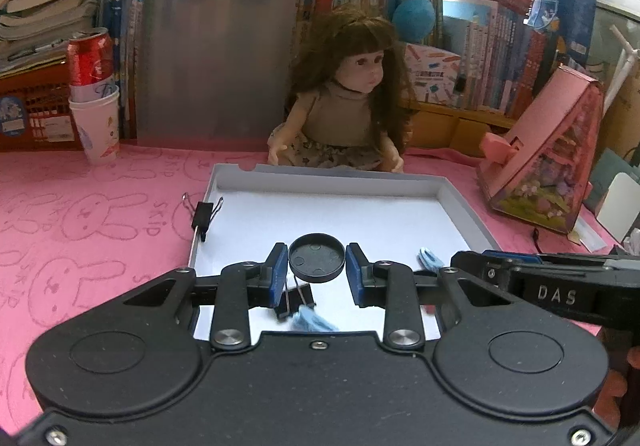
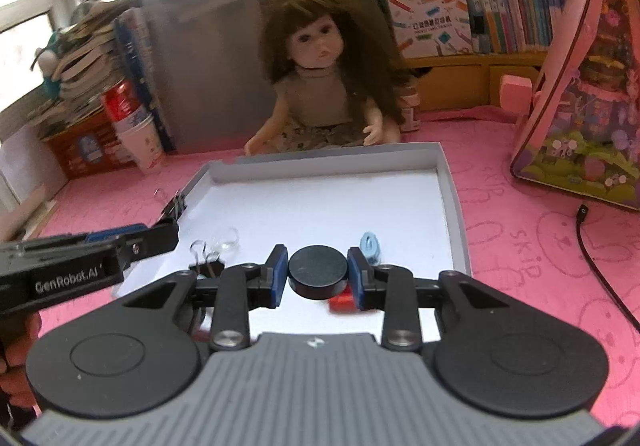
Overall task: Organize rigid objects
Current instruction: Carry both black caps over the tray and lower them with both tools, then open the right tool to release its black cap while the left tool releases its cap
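Your left hand-held gripper [image 1: 317, 273] is clenched on a shallow black lid [image 1: 317, 257], hollow side up; your right hand-held gripper [image 2: 318, 273] grips a solid black puck [image 2: 318, 271], flat face up; both hang low over the white tray [image 1: 460, 202] on the pink bench [image 1: 100, 214]. Step judged: carrying the two halves for mating or placement. Next: align them squarely, clear of the binder clip [image 1: 294, 300] below.

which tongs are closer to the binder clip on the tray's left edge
Left. The left tongs reach in right beside the binder clip clamped on the white tray wall. The right tongs sit nearer the tray's middle, gripping a black disc.
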`<state>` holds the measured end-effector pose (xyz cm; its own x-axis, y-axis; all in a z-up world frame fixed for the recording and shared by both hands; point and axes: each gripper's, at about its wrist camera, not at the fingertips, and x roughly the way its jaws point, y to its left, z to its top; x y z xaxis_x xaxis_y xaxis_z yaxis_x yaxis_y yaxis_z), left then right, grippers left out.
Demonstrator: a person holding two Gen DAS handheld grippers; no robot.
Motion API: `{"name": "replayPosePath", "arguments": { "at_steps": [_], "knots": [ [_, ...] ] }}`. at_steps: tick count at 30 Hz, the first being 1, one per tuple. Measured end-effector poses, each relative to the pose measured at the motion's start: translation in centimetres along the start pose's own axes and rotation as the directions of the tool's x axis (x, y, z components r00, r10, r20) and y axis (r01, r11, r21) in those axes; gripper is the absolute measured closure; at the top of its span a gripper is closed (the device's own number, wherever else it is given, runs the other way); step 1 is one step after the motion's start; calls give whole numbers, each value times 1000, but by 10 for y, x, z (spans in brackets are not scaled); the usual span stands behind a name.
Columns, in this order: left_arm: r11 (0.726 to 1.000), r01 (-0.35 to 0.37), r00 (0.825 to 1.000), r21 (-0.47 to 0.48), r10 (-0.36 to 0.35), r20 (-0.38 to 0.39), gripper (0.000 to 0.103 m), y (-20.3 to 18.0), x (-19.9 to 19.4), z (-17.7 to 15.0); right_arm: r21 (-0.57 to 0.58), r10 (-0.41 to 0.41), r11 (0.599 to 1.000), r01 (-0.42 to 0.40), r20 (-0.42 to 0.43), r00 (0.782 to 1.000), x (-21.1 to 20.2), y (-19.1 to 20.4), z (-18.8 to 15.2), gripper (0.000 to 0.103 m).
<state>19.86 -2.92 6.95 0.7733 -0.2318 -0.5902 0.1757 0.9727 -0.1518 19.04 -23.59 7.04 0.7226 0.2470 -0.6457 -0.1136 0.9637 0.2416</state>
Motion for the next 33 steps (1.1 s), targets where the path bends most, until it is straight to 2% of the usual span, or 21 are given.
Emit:
{"name": "replayPosePath", "arguments": {
  "at_steps": [11, 21, 33],
  "knots": [
    [999, -5, 995, -35, 2, -96, 74, 8, 50, 15, 62, -38, 997, 42, -59, 998, 38, -13, 20, 66],
    [998, -63, 992, -28, 60, -108, 74, 16, 82, 25, 71, -81, 994, 86, -80, 994, 71, -18, 32, 66],
    [997, -73, 989, -29, 68, -134, 74, 20, 109, 21, 57, -115, 991, 121, -110, 987, 105, -20, 33, 66]
  ]
}}
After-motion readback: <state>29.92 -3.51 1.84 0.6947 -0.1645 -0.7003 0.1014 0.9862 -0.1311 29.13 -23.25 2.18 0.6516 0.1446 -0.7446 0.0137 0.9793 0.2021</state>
